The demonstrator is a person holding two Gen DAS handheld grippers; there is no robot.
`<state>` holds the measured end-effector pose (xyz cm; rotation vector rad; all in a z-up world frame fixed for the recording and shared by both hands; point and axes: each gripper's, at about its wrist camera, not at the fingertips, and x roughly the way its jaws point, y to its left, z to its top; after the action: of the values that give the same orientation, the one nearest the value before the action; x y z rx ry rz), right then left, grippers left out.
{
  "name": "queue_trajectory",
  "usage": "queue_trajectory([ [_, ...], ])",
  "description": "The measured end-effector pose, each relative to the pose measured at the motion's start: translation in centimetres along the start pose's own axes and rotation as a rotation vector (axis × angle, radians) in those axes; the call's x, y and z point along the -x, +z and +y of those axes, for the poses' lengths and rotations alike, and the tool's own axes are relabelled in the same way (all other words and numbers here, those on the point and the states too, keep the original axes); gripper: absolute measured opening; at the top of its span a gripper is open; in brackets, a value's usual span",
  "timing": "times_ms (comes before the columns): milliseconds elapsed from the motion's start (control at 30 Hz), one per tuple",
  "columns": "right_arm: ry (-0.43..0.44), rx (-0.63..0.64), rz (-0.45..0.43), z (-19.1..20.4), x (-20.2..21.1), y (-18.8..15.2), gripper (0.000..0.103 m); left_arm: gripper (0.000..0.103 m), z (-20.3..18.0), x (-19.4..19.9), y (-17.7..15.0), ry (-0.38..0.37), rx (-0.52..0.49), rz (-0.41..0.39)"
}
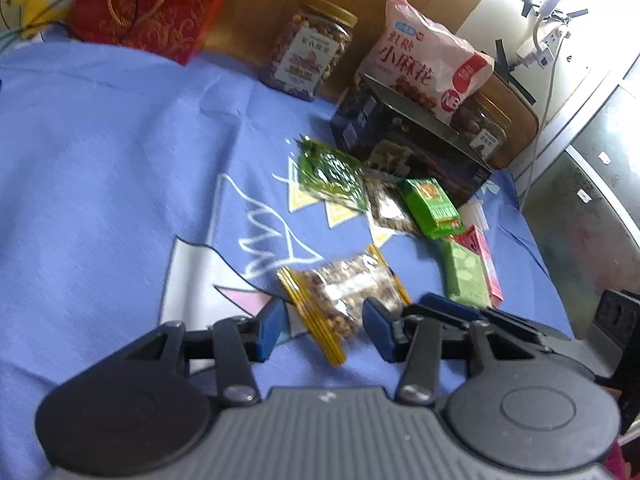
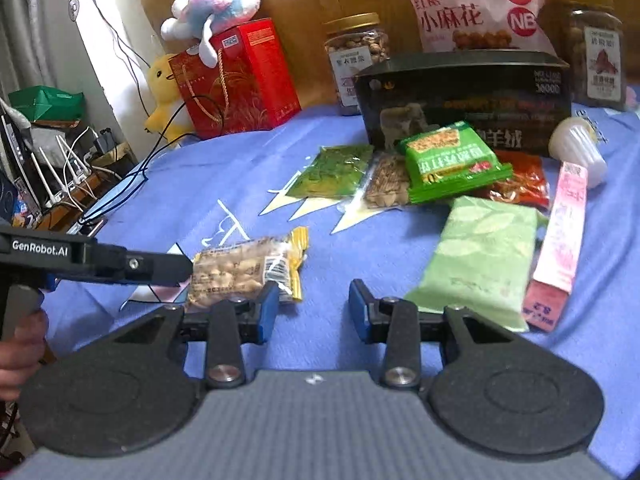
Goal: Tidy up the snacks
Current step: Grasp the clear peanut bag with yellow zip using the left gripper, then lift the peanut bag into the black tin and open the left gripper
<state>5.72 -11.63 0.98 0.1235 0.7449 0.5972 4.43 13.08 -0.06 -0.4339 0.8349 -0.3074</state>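
A clear peanut packet with yellow ends [image 1: 344,300] [image 2: 244,268] lies on the blue sheet. My left gripper [image 1: 322,330] is open, its blue pads on either side of the packet's near end. In the right wrist view the left gripper [image 2: 176,268] reaches the packet from the left. My right gripper [image 2: 314,312] is open and empty, just right of the packet. Beyond lie a dark green packet [image 1: 332,172] [image 2: 332,170], a seed packet [image 2: 386,186], a bright green packet [image 1: 430,206] [image 2: 452,162], a pale green pack [image 1: 466,276] [image 2: 480,256] and a pink box [image 2: 560,240].
A black box [image 2: 464,92] stands behind the snacks, with a pink snack bag [image 2: 472,4] on it and nut jars [image 2: 356,60] [image 2: 596,48] beside it. A red gift box [image 2: 236,76] and plush toys [image 2: 216,4] sit far left. A white bulb [image 2: 576,148] lies at right.
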Motion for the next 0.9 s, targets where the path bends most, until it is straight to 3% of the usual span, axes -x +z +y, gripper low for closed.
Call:
queue_trajectory([
  [367, 0.027, 0.057, 0.026, 1.9, -0.9, 0.2, 0.043, 0.043, -0.1, -0.9, 0.1, -0.030, 0.028, 0.025],
  [633, 0.096, 0.126, 0.011, 3.1, 0.7, -0.3, 0.047, 0.044, 1.0, 0.6, 0.4, -0.019, 0.042, -0.014],
  [700, 0.065, 0.159, -0.010, 3.4, 0.9, -0.5, 0.058, 0.044, 1.2, 0.9, 0.5, -0.020, 0.043, -0.023],
  [900, 0.007, 0.221, -0.001, 3.9, -0.5, -1.0, 0.058, 0.044, 0.6, -0.3, 0.1, -0.038, 0.009, 0.018],
])
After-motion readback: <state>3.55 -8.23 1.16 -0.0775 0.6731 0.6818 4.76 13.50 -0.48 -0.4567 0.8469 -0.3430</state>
